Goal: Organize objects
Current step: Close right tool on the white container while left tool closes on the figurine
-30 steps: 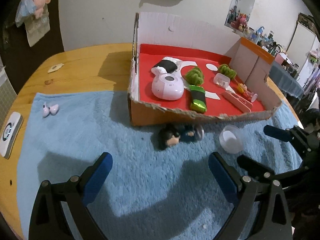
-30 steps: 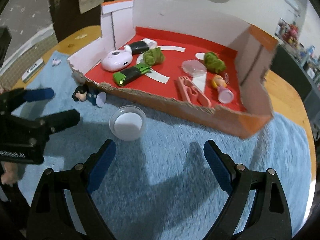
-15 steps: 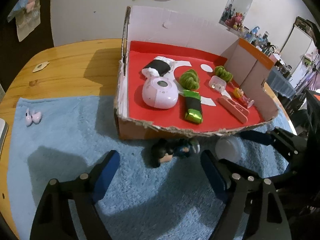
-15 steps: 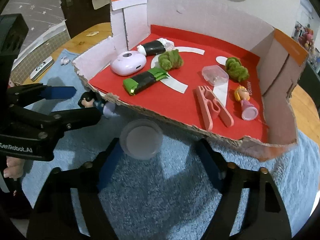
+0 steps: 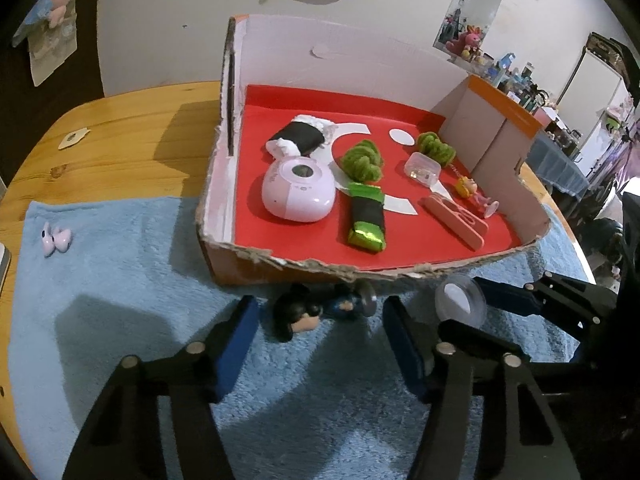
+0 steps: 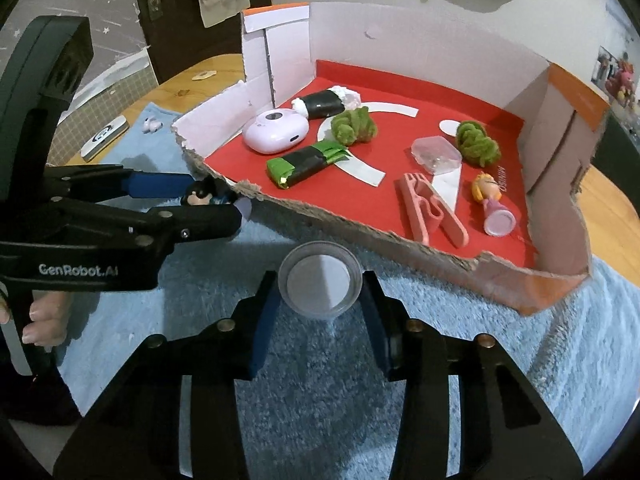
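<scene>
The right hand-held gripper (image 6: 320,300) bracketed the cup (image 6: 320,282) at lower centre, apparently clenched on it for boxing. The left hand-held gripper (image 5: 320,316) was released around the figurine (image 5: 298,314).

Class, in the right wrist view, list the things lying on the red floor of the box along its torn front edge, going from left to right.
Purple case → green-and-black roll → pink clip → doll.

Wooden table (image 5: 132,128): blue towel (image 5: 120,280), tag (image 5: 74,138).
</scene>
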The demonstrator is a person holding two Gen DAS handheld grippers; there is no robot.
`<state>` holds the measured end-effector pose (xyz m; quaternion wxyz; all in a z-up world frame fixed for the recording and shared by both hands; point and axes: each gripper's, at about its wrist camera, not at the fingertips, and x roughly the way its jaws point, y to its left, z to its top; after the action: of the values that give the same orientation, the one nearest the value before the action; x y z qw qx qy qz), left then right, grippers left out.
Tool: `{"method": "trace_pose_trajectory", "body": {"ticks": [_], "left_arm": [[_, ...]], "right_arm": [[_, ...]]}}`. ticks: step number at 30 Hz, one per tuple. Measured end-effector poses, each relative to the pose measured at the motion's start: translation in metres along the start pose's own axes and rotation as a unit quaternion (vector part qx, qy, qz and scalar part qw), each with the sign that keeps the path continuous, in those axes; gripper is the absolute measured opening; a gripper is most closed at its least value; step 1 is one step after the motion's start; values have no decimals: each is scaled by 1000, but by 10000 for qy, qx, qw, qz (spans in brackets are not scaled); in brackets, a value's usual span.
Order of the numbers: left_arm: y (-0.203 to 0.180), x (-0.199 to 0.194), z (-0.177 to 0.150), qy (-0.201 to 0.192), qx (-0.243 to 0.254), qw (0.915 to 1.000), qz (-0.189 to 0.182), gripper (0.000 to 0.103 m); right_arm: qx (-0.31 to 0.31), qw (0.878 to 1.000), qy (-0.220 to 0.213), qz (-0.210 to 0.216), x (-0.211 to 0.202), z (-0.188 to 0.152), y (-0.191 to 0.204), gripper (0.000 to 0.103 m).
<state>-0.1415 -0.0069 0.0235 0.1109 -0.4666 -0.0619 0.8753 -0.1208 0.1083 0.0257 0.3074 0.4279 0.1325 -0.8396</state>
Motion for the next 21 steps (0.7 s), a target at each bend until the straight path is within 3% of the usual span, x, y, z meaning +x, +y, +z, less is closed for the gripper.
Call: {"method": "trace_pose_trajectory", "body": {"ticks": [12, 21], "left_arm": [[-6, -3, -9, -43, -55, 10000, -61, 29], [-11, -11, -18, -137, 38, 9999, -88, 26]], "right_arm": [[253, 9996, -136, 52, -18, -14, -8, 39], [365, 9991, -208, 40, -29, -24, -9, 39]]}}
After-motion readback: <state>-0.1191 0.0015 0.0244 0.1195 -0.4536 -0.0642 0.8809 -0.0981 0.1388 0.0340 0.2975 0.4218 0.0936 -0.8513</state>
